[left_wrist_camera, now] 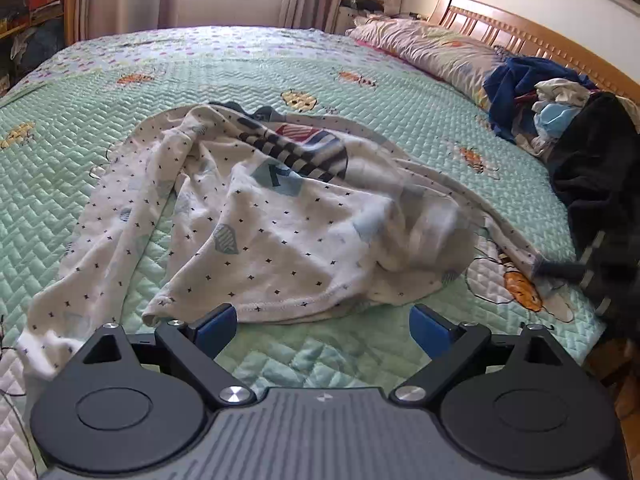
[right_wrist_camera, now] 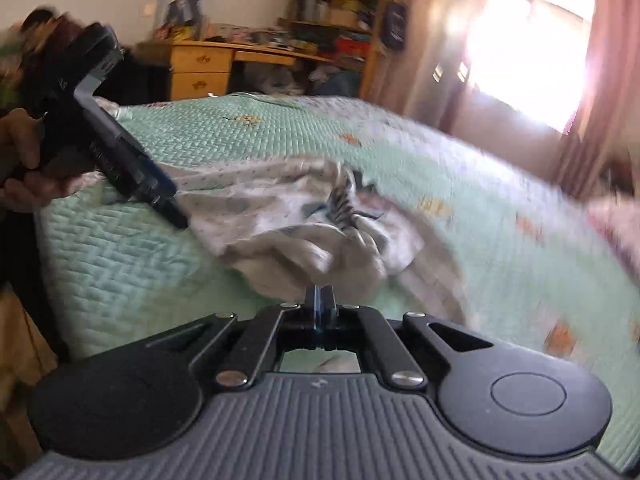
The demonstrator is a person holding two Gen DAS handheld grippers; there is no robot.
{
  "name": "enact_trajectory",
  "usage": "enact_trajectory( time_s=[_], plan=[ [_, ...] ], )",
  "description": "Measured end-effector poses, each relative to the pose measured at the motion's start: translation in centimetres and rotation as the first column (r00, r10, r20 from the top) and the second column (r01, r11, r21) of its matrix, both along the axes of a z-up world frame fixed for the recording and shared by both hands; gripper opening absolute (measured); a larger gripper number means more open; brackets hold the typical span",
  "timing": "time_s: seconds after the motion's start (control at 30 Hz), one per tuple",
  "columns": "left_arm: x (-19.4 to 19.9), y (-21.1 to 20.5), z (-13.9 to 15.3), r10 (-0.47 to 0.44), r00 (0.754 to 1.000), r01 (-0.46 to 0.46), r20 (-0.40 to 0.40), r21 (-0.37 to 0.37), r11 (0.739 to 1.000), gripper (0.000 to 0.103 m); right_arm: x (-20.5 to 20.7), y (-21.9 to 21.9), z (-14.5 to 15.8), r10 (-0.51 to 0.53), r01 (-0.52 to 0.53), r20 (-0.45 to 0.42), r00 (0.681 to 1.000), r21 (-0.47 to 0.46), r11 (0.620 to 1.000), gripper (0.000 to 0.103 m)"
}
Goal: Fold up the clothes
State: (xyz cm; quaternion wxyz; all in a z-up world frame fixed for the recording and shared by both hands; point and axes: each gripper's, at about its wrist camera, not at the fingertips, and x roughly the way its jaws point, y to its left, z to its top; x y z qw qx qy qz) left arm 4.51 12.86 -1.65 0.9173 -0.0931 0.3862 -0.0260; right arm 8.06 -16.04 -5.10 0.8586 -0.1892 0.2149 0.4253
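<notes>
The bed (left_wrist_camera: 360, 80) carries a green quilted cover and a wooden headboard (left_wrist_camera: 520, 36). A pillow (left_wrist_camera: 432, 50) lies along the headboard edge, and beside it, near the corner, sits a pile of clothes (left_wrist_camera: 560, 116). A white dotted garment (left_wrist_camera: 260, 220) lies crumpled on the cover, between the bed's middle and its near edge, with a striped patch uppermost. The left tongs (left_wrist_camera: 322, 330) stand wide apart and empty, just beside the garment's hem. The right tongs (right_wrist_camera: 319, 300) are pressed together on a bunched fold of the garment.
</notes>
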Motion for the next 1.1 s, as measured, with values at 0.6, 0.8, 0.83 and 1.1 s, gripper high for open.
enact_trajectory(
  time_s=[0.6,0.8,0.83,1.1],
  plan=[
    [-3.9,3.1,-0.2,0.095,0.995,-0.096,-0.042,-0.015,0.995,0.097,12.5,0.8,-4.9,-0.054,0.091,-0.312,0.948,0.105,0.99,0.003],
    [-2.6,3.0,-1.3,0.077,0.995,-0.08,-0.069,-0.041,0.996,0.097,-2.2,5.0,-1.9,0.239,-0.222,0.106,0.965,-0.152,0.963,0.004],
    [-2.4,2.9,-1.6,0.074,0.994,-0.078,-0.075,-0.049,0.996,0.097,-3.0,4.7,-1.9,0.223,-0.202,0.124,0.967,-0.158,0.966,0.005],
    [-3.5,2.6,-1.4,0.066,0.996,-0.07,-0.066,-0.052,0.996,0.097,-2.6,3.0,-1.1,-0.059,0.109,0.306,0.95,-0.147,0.983,0.006]
  ],
)
